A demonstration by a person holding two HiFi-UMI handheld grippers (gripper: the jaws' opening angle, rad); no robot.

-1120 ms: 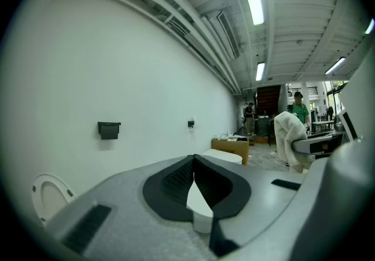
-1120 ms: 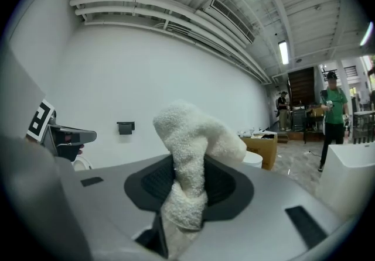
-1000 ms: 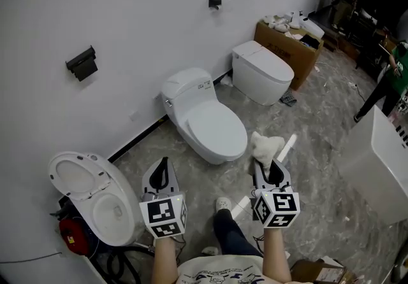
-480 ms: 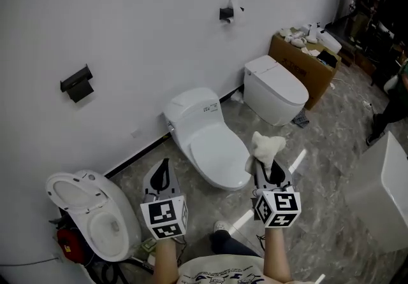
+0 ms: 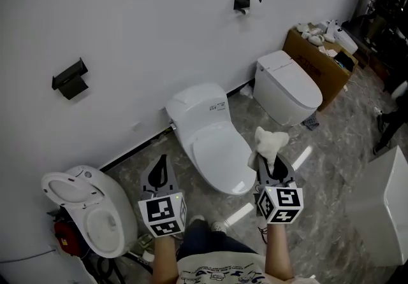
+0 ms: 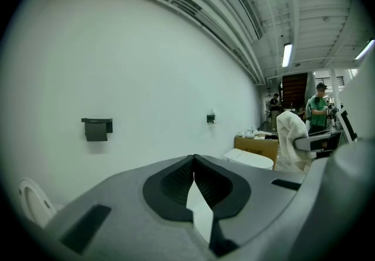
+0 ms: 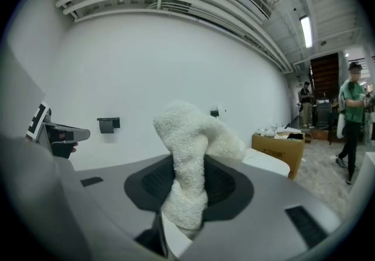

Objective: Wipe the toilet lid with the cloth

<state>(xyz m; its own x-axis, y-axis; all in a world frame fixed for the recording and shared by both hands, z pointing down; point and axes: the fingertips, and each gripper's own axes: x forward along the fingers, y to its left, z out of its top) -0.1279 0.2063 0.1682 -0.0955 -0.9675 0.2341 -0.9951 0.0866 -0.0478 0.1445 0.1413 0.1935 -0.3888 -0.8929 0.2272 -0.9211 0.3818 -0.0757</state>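
A white toilet with its lid (image 5: 220, 158) down stands against the wall in the middle of the head view. My right gripper (image 5: 269, 163) is shut on a fluffy white cloth (image 5: 268, 144), which sticks up beyond the jaws just right of the lid's front; the same cloth (image 7: 190, 160) fills the right gripper view. My left gripper (image 5: 161, 167) is shut with nothing in it, held above the floor left of the toilet; its jaws (image 6: 194, 163) point at the wall.
An open toilet (image 5: 89, 206) stands at the lower left, another closed toilet (image 5: 288, 87) at the right beside a cardboard box (image 5: 320, 63). A white basin (image 5: 382, 206) is at the far right. People (image 7: 351, 119) stand in the background.
The view has shifted toward the middle toilet, which now lies more directly ahead between both grippers. Both grippers keep their poses; the cloth stays clamped.
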